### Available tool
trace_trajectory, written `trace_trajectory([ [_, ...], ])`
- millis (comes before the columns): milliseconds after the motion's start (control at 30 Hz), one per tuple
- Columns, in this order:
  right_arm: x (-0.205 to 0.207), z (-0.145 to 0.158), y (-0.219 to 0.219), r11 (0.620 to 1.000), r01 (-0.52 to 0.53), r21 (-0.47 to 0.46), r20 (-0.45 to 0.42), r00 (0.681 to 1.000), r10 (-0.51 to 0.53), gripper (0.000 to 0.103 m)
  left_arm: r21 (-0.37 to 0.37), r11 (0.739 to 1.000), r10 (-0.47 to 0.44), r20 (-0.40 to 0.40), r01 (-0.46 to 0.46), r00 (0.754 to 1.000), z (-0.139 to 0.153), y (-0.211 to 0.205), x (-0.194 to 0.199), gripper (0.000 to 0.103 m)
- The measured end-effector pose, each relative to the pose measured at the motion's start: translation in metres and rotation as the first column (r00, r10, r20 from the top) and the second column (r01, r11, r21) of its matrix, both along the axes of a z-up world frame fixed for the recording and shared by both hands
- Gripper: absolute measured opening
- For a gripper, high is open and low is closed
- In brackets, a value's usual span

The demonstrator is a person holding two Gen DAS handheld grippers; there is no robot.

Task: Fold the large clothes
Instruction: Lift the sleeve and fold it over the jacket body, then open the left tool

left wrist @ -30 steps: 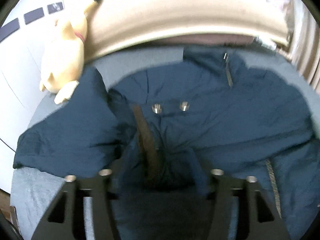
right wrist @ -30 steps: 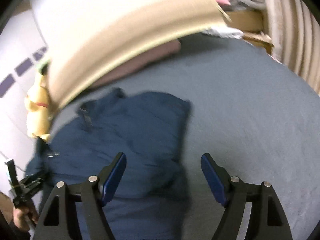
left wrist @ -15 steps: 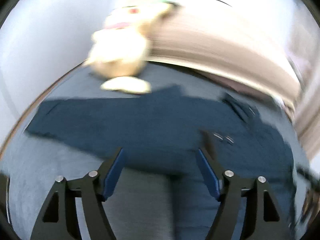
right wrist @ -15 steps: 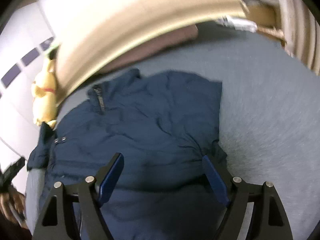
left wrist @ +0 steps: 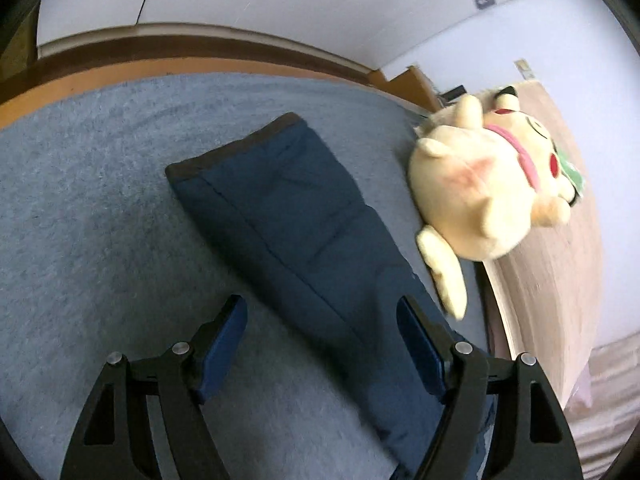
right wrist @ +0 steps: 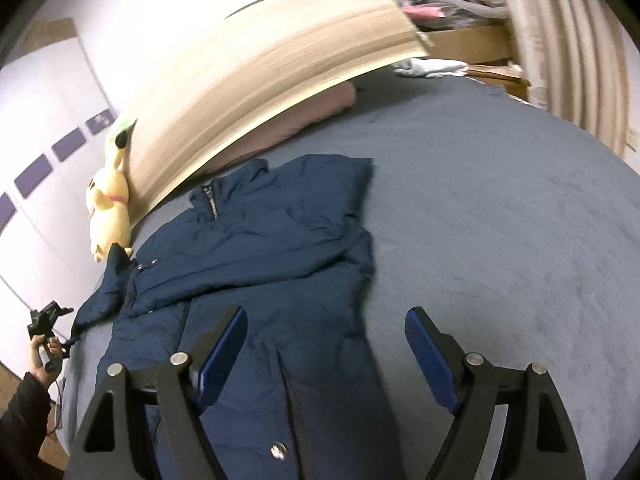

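Jacket sleeve [left wrist: 288, 216] runs lengthwise ahead from my left gripper [left wrist: 320, 344], cuff farthest; both jaws released, right gripper [right wrist: 324, 340] over the jacket body.

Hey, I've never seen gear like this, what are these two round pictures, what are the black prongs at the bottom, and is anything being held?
No robot here: a person holds a two-finger gripper in each hand, and each carries a wide-angle camera looking along its fingers. The black prongs are those fingers. One picture is from the left gripper, the other from the right gripper. On the bed lies a dark blue jacket, one sleeve stretched out beside a yellow plush toy. In the right view the person's left hand shows at the bed's edge. The left jaws have just been opening; both sets stand open over the jacket, so nothing is held.
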State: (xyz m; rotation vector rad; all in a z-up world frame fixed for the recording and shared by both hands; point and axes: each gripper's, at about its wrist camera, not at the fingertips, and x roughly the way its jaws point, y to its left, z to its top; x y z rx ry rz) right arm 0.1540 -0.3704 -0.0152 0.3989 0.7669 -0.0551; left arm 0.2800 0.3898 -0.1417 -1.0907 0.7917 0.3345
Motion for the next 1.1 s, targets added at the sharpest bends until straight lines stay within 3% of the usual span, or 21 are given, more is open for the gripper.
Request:
trace_trajectory([
  [67, -0.009, 0.001, -0.004, 1.000, 0.021, -0.004, -0.002, 1.000, -0.021, 0.084, 0.015, 1.000, 0.007, -0.002, -0.007, 1.000, 0.000, 0.001, 0.005, 0.077],
  [100, -0.010, 0.001, -0.006, 1.000, 0.026, -0.007, -0.002, 1.000, -0.026, 0.084, 0.034, 0.999, 0.007, -0.006, -0.007, 1.000, 0.003, 0.002, 0.007, 0.070],
  [133, -0.012, 0.002, -0.008, 0.999, 0.031, -0.010, -0.004, 1.000, -0.031, 0.084, 0.068, 0.998, -0.004, -0.021, 0.006, 1.000, 0.005, 0.000, 0.010, 0.036],
  [167, -0.014, 0.003, -0.009, 0.999, 0.038, -0.014, -0.004, 0.999, -0.038, 0.084, 0.092, 0.995, -0.023, -0.047, 0.027, 0.999, 0.006, 0.001, 0.019, 0.025],
  [233, -0.015, 0.005, -0.012, 0.999, 0.049, -0.018, 0.003, 0.999, -0.049, 0.084, 0.152, 0.987, -0.042, -0.063, 0.052, 0.997, 0.013, -0.002, 0.023, 0.015],
  [367, -0.016, 0.004, -0.014, 0.998, 0.052, -0.017, 0.008, 0.999, -0.052, 0.084, 0.308, 0.947, -0.080, -0.041, 0.089, 0.996, 0.049, -0.018, 0.025, 0.011],
  [600, -0.016, -0.003, -0.010, 0.999, 0.042, -0.014, 0.019, 0.999, -0.042, 0.084, 0.564, 0.811, -0.223, 0.053, 0.155, 0.973, 0.131, -0.089, 0.016, 0.010],
  [767, -0.025, -0.016, -0.015, 0.998, 0.063, 0.008, 0.026, 0.998, -0.064, 0.084, 0.697, 0.682, -0.396, 0.101, 0.219, 0.912, 0.185, -0.174, 0.018, 0.010],
  [900, -0.035, -0.025, -0.026, 0.995, 0.088, 0.041, 0.030, 0.996, -0.090, 0.084, 0.769, 0.570, -0.546, 0.091, 0.290, 0.833, 0.209, -0.256, 0.022, 0.010],
  [1067, -0.052, -0.033, -0.044, 0.986, 0.140, 0.094, 0.056, 0.988, -0.145, 0.084, 0.788, 0.464, -0.680, 0.026, 0.403, 0.733, 0.208, -0.347, 0.027, 0.010],
  [1100, -0.055, -0.034, -0.047, 0.983, 0.148, 0.107, 0.061, 0.986, -0.155, 0.084, 0.793, 0.430, -0.705, -0.004, 0.432, 0.709, 0.203, -0.369, 0.030, 0.010],
])
